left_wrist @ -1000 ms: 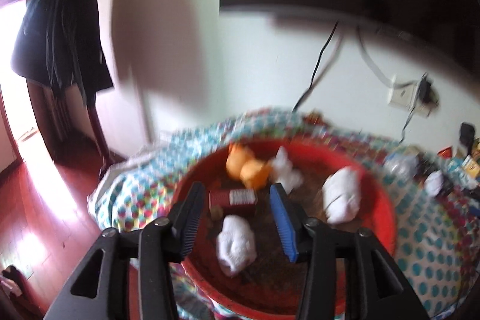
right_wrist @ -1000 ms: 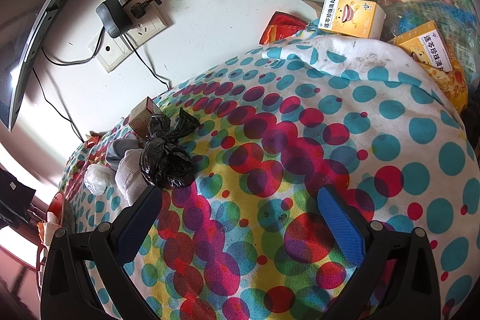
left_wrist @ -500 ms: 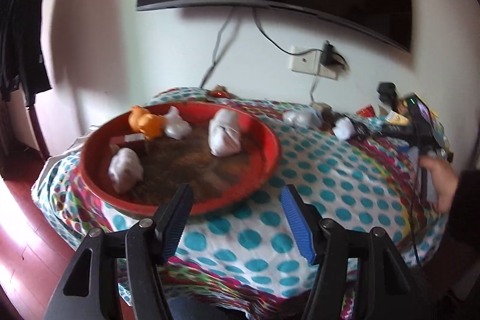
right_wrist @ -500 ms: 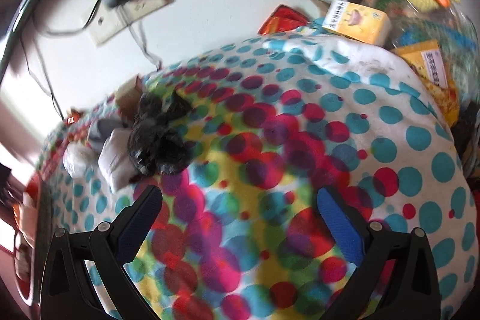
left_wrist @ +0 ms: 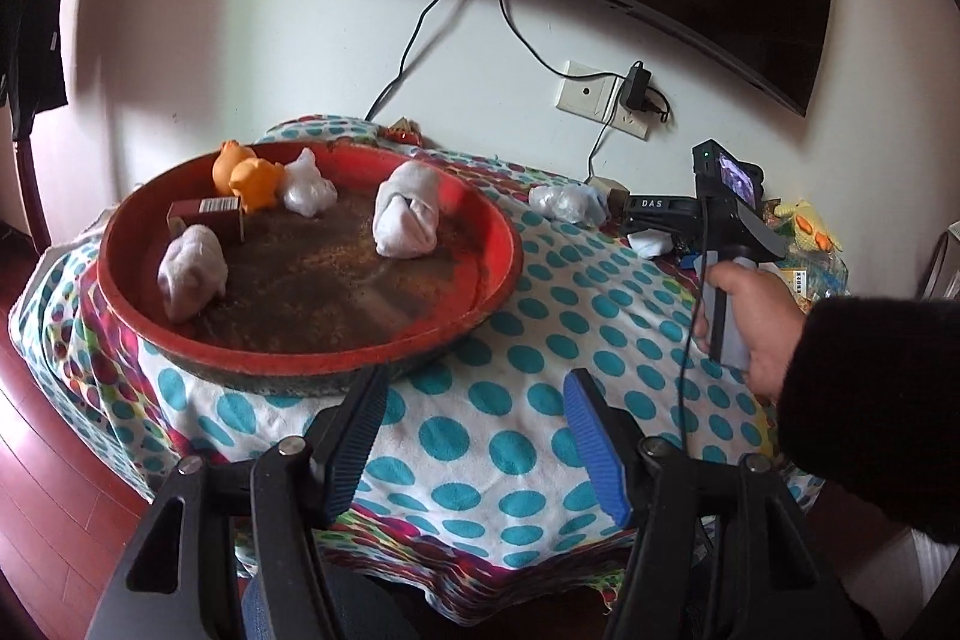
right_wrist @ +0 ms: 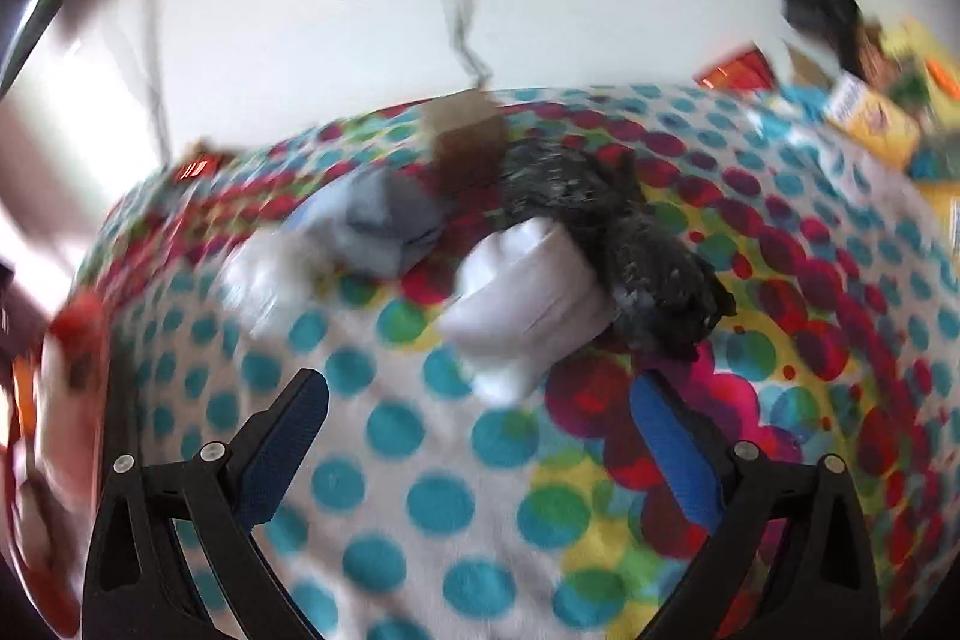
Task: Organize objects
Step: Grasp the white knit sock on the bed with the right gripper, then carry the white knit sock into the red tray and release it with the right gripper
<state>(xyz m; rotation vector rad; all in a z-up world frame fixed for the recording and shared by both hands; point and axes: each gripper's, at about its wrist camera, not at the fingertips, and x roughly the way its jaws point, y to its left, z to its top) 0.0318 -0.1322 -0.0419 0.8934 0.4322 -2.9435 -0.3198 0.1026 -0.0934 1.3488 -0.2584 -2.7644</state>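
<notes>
Objects for sorting sit in two groups on the bench [left_wrist: 522,436], which is draped in a dotted cloth. Largest is the red tray [left_wrist: 480,298], ahead and to the left of the left hand-held gripper [left_wrist: 474,436]. It already holds two rolled white socks [left_wrist: 405,217], a small brown box [left_wrist: 207,217], two orange toy ducks [left_wrist: 255,175] and a crumpled white bag [left_wrist: 306,190]; that share of the job looks done. Left outside, just ahead of the right hand-held gripper [right_wrist: 480,430], lie a black plastic bag [right_wrist: 630,244], a folded white sock [right_wrist: 528,304] touching it, a blue-grey sock [right_wrist: 384,220], a clear bag [right_wrist: 264,274] and a brown box [right_wrist: 468,142] behind them. This view is blurred. The left hand-held gripper stands moderately wide with nothing between its jaws, hovering by the near rim of the tray. The right one is wide, its jaws closing, with nothing between them; the white sock lies just beyond its tips and seems the next pick.
</notes>
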